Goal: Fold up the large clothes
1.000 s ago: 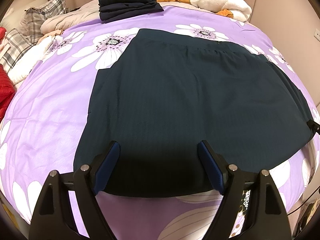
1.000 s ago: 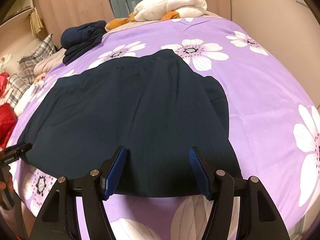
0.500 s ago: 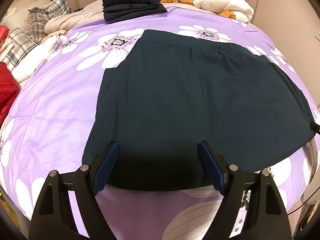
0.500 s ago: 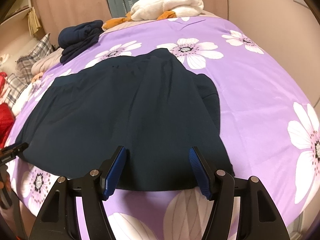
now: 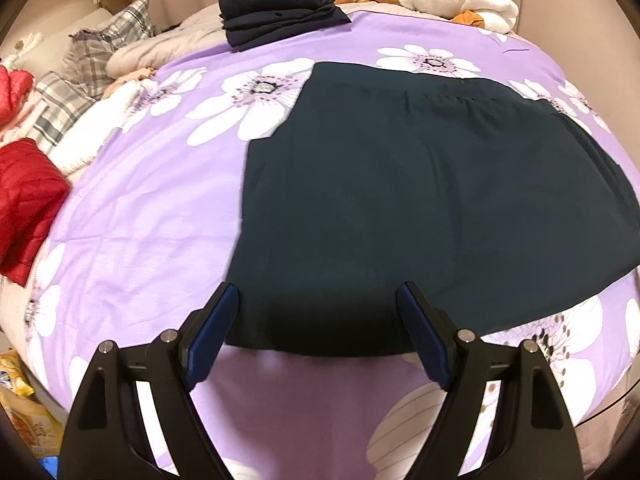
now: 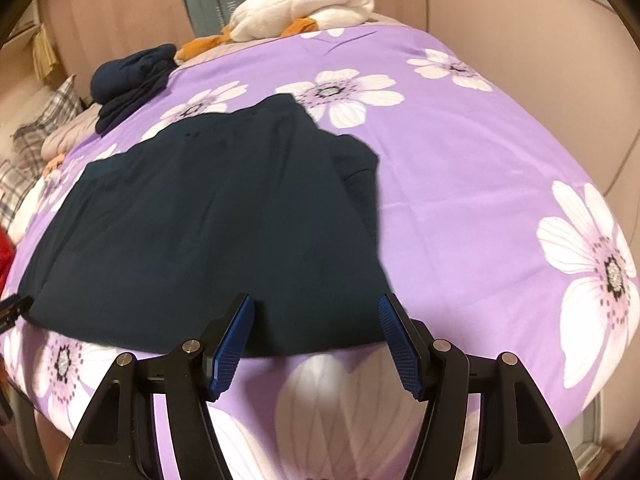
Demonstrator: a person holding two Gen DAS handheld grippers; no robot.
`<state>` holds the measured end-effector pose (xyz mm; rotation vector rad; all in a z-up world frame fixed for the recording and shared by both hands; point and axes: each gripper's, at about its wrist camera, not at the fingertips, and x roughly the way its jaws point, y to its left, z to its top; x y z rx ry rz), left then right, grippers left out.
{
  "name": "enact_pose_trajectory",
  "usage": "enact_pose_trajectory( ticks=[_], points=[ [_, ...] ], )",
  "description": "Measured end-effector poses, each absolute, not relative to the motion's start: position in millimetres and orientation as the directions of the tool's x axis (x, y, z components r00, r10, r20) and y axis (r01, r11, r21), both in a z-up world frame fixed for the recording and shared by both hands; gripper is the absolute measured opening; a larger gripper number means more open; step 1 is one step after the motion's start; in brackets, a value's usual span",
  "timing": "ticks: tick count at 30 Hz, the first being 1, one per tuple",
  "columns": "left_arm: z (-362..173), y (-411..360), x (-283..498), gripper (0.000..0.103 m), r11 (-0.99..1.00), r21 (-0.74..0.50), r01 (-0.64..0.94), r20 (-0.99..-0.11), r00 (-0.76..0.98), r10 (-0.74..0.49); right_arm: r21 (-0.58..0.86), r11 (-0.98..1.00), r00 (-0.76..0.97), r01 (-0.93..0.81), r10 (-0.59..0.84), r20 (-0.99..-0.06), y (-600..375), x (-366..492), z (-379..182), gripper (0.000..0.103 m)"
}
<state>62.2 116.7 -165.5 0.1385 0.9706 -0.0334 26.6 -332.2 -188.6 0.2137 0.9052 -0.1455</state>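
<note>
A large dark navy garment (image 5: pixel 420 200) lies spread flat on the purple flowered bedspread (image 5: pixel 152 208). It also shows in the right wrist view (image 6: pixel 208 220), with a fold of cloth at its right side. My left gripper (image 5: pixel 318 300) is open and empty, just above the garment's near hem at its left corner. My right gripper (image 6: pixel 316 312) is open and empty, above the near hem at its right corner. The tip of the left gripper shows at the left edge of the right wrist view (image 6: pixel 14 308).
A stack of folded navy clothes (image 5: pixel 276 4) sits at the far side of the bed. White and orange bedding (image 5: pixel 452 0) lies at the head. Plaid pillows (image 5: pixel 92 64) and a red quilted jacket (image 5: pixel 24 196) lie to the left. The bed's near edge is below both grippers.
Both grippers have drawn back and outward along the near hem: the left toward the garment's left corner, the right toward its right corner. Both stayed open. The garment has not moved.
</note>
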Motion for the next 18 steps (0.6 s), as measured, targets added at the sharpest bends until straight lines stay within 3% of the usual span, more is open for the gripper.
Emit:
enact_pose_trajectory(
  ticks=[8, 18],
  points=[
    [-141, 114, 59, 0.082, 0.988, 0.100, 0.120, -0.791, 0.611, 0.006, 0.147, 0.947, 0.649, 0.285, -0.078, -0.757, -349, 24, -165, 0.064],
    [-134, 67, 83, 0.078, 0.973, 0.104, 0.207, -0.781, 0.622, -0.049, 0.163, 0.985, 0.693, 0.061, 0.076, -0.717, -276, 76, -145, 0.064]
  ],
)
